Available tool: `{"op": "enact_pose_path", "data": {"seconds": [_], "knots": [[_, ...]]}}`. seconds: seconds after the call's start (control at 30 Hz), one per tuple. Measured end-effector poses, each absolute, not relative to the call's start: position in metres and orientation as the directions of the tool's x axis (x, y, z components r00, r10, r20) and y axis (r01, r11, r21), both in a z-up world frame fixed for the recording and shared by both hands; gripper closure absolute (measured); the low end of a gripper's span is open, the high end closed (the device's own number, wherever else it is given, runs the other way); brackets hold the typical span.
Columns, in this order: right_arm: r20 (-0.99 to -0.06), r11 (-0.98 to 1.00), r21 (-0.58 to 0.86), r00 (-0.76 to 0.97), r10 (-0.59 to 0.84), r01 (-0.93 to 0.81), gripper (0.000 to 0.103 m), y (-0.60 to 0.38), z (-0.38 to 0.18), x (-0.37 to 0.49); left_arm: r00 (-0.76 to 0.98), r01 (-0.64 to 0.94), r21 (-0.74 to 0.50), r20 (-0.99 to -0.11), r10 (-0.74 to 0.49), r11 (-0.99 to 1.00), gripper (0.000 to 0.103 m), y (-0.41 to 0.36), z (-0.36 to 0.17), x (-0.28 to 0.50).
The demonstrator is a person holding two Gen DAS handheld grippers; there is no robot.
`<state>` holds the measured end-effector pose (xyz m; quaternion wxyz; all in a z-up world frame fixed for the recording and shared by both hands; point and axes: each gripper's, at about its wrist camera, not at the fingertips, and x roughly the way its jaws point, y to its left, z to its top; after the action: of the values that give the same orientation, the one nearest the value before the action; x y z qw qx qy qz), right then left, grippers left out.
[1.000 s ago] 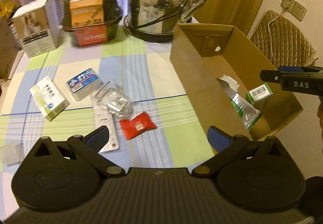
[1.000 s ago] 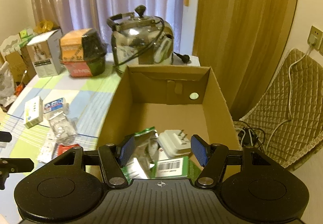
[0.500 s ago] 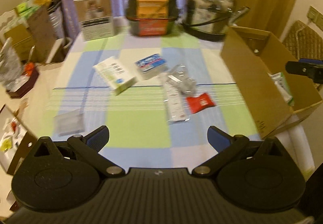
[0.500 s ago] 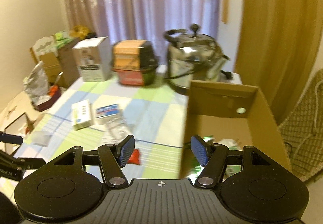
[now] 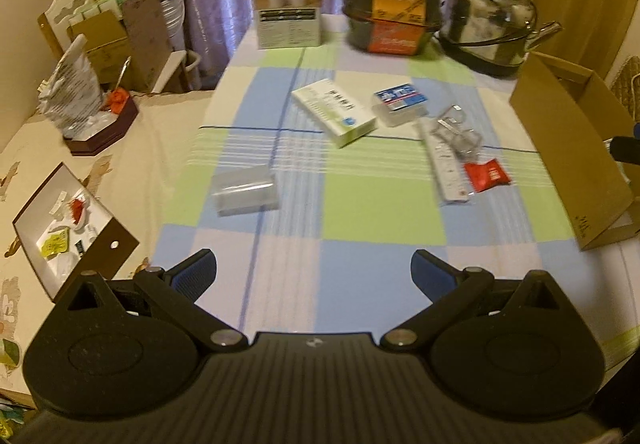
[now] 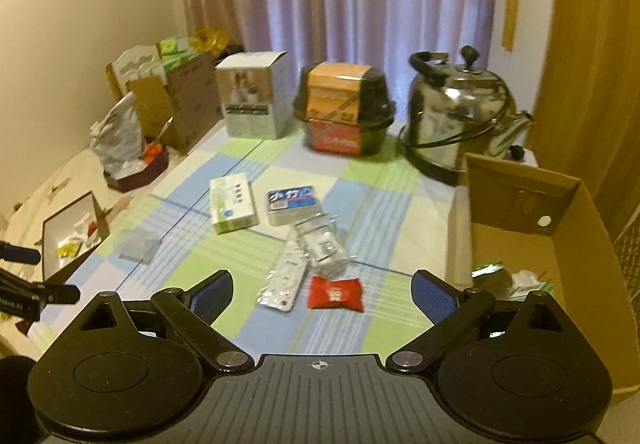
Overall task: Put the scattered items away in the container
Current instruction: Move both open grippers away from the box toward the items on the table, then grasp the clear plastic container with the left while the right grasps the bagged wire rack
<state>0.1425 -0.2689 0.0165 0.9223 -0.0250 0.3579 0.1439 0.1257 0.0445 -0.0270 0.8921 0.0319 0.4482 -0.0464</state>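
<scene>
On the checked tablecloth lie a clear plastic packet [image 5: 245,191], a white-green carton [image 5: 334,112], a blue-labelled pack [image 5: 400,102], a long white strip in clear wrap [image 5: 445,164], a crinkled clear bag [image 6: 322,244] and a red sachet [image 5: 487,175] [image 6: 335,294]. The cardboard box [image 5: 568,148] [image 6: 568,244] stands at the right edge with a few items inside. My left gripper [image 5: 314,274] hangs open over the near edge, holding nothing. My right gripper [image 6: 322,294] is open above the red sachet, left of the box.
A white carton [image 5: 287,8], a black-orange tub [image 5: 394,10] and a steel kettle [image 5: 494,18] line the table's far edge. Left of the table stand cardboard boxes [image 5: 120,40], a dark tray with a foil bag [image 5: 80,104] and an open box of scraps [image 5: 68,232].
Both grippers have swung left, away from the box. The left view pulled back from the red sachet to take in the whole table; the right view left the box interior for the tabletop.
</scene>
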Motion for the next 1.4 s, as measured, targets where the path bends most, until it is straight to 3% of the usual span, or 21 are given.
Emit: {"op": "enact_pose_path", "data": {"seconds": [0.2, 0.7, 1.13, 1.3, 1.4], "knots": [[-0.689, 0.956, 0.063, 0.681, 0.249, -0.286, 0.003, -0.254, 0.002, 0.144, 0.594, 0.106, 0.064, -0.804, -0.012, 0.992, 0.001, 0.069, -0.038, 0.139], [-0.744, 0.956, 0.080, 0.621, 0.246, -0.282, 0.003, -0.237, -0.052, 0.192, 0.593, -0.030, -0.072, -0.804, -0.040, 0.997, 0.001, 0.103, -0.110, 0.221], [-0.780, 0.962, 0.087, 0.582, 0.228, -0.259, 0.003, -0.242, -0.096, 0.234, 0.595, -0.033, -0.074, -0.803, -0.039, 0.997, 0.002, 0.101, -0.151, 0.272], [-0.782, 0.962, 0.087, 0.580, 0.228, -0.260, 0.003, -0.241, -0.103, 0.248, 0.580, -0.024, -0.066, -0.814, -0.040, 0.998, 0.013, 0.101, -0.158, 0.281], [-0.780, 0.961, 0.087, 0.582, 0.230, -0.263, 0.003, -0.241, -0.104, 0.253, 0.566, -0.012, -0.048, -0.824, -0.033, 0.999, 0.033, 0.100, -0.162, 0.281]]}}
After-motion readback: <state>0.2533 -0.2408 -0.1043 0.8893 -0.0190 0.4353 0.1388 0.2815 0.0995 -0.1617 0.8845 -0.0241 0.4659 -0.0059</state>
